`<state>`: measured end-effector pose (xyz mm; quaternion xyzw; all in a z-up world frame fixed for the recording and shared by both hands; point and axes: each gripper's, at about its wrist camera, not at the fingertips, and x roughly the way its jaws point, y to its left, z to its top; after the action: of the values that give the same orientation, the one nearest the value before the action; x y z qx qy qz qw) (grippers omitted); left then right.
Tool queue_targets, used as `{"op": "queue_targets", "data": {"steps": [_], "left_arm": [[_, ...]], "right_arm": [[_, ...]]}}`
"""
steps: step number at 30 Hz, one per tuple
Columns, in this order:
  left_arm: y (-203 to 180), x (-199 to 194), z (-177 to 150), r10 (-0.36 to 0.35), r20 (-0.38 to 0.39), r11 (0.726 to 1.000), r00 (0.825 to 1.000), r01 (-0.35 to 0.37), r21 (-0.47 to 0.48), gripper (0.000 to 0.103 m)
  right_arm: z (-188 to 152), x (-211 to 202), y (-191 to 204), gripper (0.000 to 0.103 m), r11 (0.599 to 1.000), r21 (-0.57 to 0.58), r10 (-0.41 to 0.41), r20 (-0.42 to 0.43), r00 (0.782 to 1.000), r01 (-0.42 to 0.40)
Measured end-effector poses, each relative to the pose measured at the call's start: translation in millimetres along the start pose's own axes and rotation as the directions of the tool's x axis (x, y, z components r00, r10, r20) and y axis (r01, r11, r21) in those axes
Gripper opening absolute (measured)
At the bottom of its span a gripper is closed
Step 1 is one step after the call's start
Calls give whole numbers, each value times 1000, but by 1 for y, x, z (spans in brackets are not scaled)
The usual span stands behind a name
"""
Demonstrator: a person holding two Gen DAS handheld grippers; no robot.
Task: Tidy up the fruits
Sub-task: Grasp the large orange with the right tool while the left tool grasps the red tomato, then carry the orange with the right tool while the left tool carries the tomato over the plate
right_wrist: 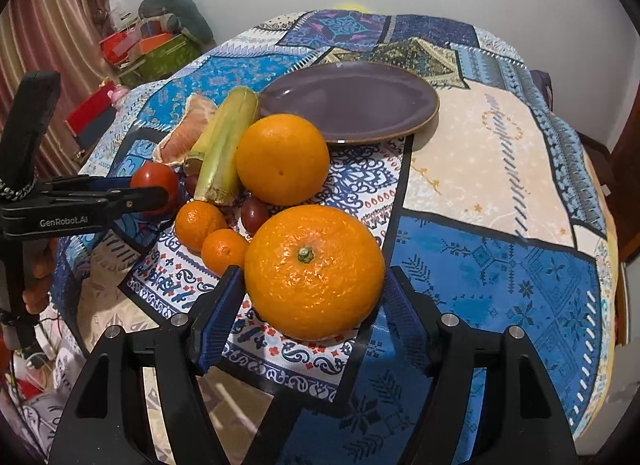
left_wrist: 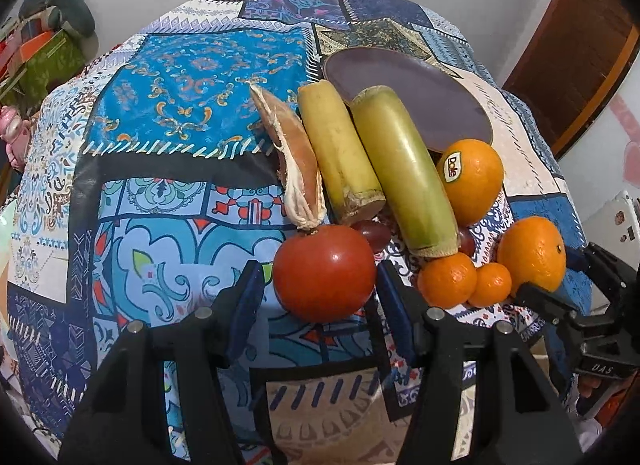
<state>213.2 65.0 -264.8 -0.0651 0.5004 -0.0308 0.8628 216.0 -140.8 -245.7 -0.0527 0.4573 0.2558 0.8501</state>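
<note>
Patchwork blue-patterned cloth-covered surface (right_wrist: 480, 225), fruit clustered at middle. Empty round purple ceramic plate (right_wrist: 352, 101) just behind pile. Two pale green cane-like stalks (left_wrist: 404, 173) beside peeled pinkish pomelo wedge (left_wrist: 296, 161). Large stemmed orange (right_wrist: 316, 269) nearest, on cloth between right tool (right_wrist: 316, 305) pads. Round red tomato (left_wrist: 326, 271) between left tool (left_wrist: 320, 289) pads. Stickered orange (left_wrist: 470, 181), two small mandarins (left_wrist: 448, 279), dark grapes (left_wrist: 370, 235) around. Best: centre pads at widest girth, close gently, lift straight, avoid nudging neighbours. Both tools open, pads flanking fruit; contact unclear, nothing gripped yet.
</note>
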Motion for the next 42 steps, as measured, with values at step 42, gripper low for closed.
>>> {"op": "queue_targets", "data": {"steps": [42], "left_arm": [[-36, -104, 91, 57, 325, 996, 944, -75, 43, 49]], "right_arm": [[91, -96, -22, 66, 995, 57, -101, 372, 923, 86]]}}
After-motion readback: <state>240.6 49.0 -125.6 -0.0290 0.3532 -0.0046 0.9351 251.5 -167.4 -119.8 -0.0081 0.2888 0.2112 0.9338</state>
